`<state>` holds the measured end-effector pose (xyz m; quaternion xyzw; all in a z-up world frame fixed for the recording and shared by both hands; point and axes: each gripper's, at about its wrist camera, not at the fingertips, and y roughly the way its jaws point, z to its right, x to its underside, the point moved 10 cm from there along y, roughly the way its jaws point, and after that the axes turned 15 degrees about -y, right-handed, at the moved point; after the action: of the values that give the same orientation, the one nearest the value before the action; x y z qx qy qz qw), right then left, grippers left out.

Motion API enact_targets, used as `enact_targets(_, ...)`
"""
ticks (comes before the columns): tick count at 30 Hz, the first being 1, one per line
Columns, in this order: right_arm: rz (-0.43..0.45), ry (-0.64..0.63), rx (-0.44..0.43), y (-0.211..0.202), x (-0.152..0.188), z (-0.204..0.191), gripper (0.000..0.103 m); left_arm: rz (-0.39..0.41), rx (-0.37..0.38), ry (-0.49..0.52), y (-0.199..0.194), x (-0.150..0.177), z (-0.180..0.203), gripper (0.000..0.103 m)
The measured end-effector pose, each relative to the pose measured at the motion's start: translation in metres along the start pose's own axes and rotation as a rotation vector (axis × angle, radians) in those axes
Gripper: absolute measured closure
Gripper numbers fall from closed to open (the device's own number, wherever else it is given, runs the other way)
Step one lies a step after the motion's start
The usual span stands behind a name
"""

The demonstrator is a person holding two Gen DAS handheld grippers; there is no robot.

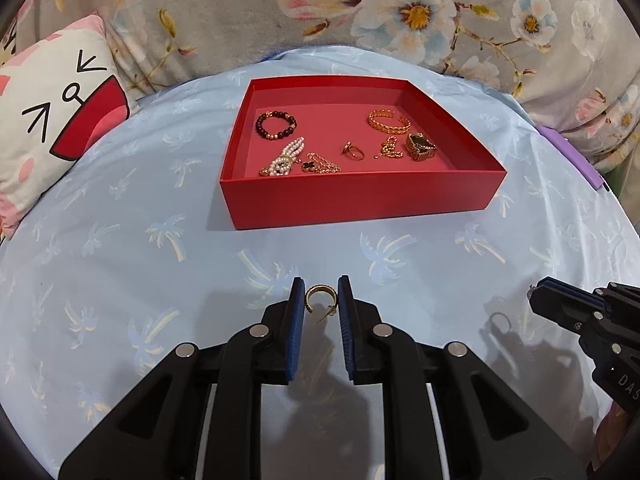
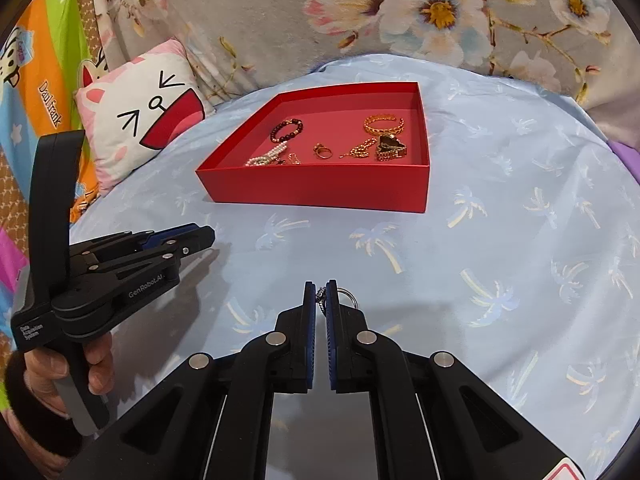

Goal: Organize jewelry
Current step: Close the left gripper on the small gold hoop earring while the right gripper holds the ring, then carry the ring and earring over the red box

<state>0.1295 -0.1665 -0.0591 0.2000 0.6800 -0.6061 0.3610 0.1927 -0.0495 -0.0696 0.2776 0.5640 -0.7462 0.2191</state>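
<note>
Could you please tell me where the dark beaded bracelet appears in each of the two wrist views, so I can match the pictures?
Left wrist view: the dark beaded bracelet lies in the far left part of the red tray, above centre.
Right wrist view: the bracelet is again at the tray's far left, left of centre.
Shared landmark: the gold chain bangle at the tray's far right.

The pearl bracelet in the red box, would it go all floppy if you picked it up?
Probably floppy: the pearl bracelet lies bunched in loose loops, like beads on a string. Its round beads look smooth, so it might slip from a light pinch. It looks small, so likely light.
</note>
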Motion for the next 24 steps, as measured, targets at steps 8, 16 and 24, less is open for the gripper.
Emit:
enact_targets(8,0.061,0.013,0.013,-0.022,-0.023,0.008,0.099,0.037,-0.018,0.001,-0.012,-0.017,-0.002,0.087)
enact_targets(16,0.086,-0.022,0.019,-0.035,-0.056,0.018,0.099,0.096,-0.003,0.013,-0.031,-0.057,0.003,0.087)
enact_targets(24,0.14,-0.037,0.025,-0.03,-0.11,0.035,0.099,0.183,0.011,0.019,-0.042,-0.114,0.015,0.087)
